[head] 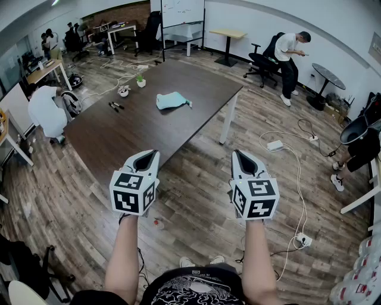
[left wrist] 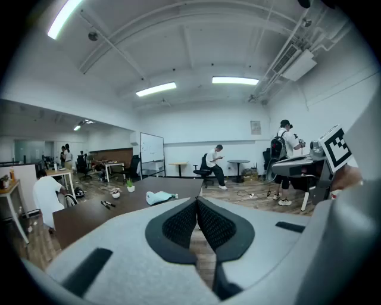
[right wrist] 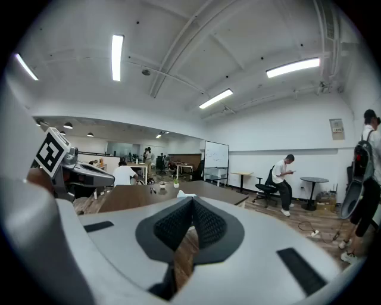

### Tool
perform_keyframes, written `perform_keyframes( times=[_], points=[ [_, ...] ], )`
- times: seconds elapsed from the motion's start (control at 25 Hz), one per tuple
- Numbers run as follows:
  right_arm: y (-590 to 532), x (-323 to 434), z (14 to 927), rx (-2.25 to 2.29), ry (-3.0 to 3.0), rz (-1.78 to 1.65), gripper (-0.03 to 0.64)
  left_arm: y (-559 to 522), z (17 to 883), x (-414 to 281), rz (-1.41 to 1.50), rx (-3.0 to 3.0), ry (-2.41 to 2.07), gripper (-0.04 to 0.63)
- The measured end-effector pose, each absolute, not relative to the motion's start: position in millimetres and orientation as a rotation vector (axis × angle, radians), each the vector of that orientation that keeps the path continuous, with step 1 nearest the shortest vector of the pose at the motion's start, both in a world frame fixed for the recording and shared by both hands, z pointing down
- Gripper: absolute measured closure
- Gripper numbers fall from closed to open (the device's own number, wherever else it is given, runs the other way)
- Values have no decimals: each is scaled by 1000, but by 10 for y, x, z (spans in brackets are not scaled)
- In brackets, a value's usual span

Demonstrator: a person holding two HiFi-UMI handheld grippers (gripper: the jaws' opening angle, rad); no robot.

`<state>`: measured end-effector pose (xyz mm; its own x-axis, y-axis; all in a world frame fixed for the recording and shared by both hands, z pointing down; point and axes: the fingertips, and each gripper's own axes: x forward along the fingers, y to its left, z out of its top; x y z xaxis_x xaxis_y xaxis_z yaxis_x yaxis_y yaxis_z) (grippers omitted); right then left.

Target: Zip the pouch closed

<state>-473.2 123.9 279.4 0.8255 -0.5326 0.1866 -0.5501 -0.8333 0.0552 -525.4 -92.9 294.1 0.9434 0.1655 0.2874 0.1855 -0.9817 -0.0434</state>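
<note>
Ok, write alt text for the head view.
A person holds out the left tongs and right tongs, both shut and empty, over a wood floor just short of a long dark table. A pale blue pouch lies untouched farther along the table, with two pens to its left.

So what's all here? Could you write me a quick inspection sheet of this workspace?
Surface: dark wooden table.
Job's things: teal pouch lying on the table, far from both grippers; its zip too small to judge.
Clutter: two pens, potted plant, small white pot.
Grippers: left gripper and right gripper shut, empty, in the air.
Cables: white cable and power strip on the floor, right.
Surroundings: open office; seated person, whiteboard.
</note>
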Motion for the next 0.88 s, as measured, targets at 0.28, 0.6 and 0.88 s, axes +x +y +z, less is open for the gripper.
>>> perform_keyframes(
  times=[0.28, 0.6, 0.88],
  points=[
    [1223, -4685, 2874, 2906, -852, 269, 618, -920, 3025, -5174, -469, -3032, -315, 583],
    [1290, -4632, 2891, 2919, -816, 261, 604, -789, 3039, -5027, -438, -3034, -379, 583],
    [1432, -4440, 2899, 2936, -794, 265, 568, -582, 3069, -4756, -442, -3024, -438, 581]
  ],
)
